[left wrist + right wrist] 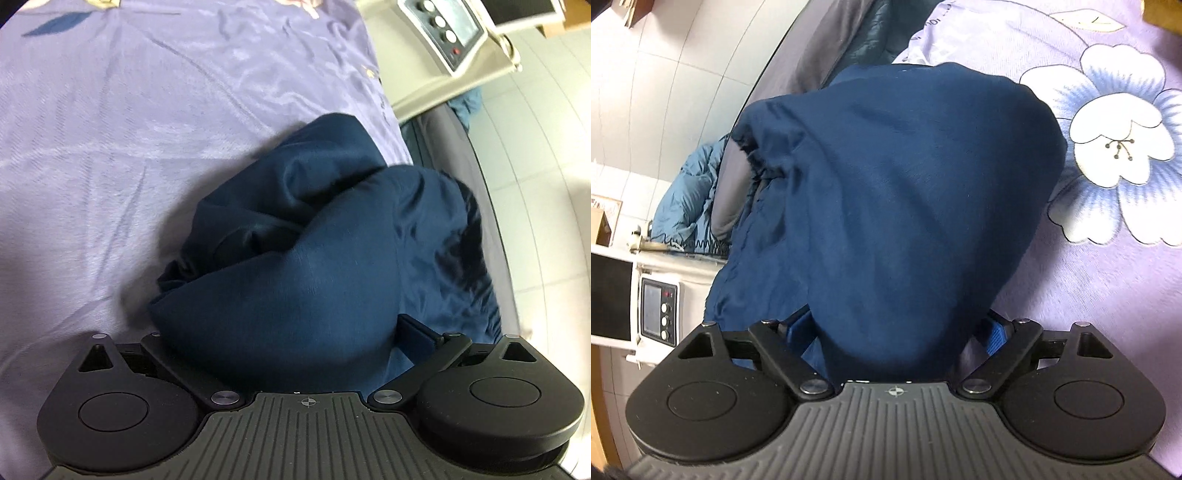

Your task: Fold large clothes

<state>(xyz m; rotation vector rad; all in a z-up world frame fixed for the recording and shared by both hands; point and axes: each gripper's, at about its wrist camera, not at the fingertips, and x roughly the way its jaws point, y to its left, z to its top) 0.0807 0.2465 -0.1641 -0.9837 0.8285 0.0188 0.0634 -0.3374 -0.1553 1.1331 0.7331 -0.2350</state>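
Note:
A dark blue garment (332, 229) lies bunched on a lilac bedsheet (129, 129) near the bed's right edge. My left gripper (295, 332) has its jaws spread wide, and the cloth bulges up between them. Its right finger (413, 332) shows, while cloth hides the left one. In the right wrist view the same blue garment (905, 184) fills the middle, heaped over my right gripper (894, 332). That gripper's jaws also stand wide, with blue pads (995, 334) showing on either side of the cloth, which hides whether they press on it.
The sheet carries a large white flower print (1115, 147). Beside the bed stands a white machine with round buttons and a screen (443, 33). A light blue quilted jacket (690, 192) and grey bedding hang at the bed's edge over a tiled floor (646, 92).

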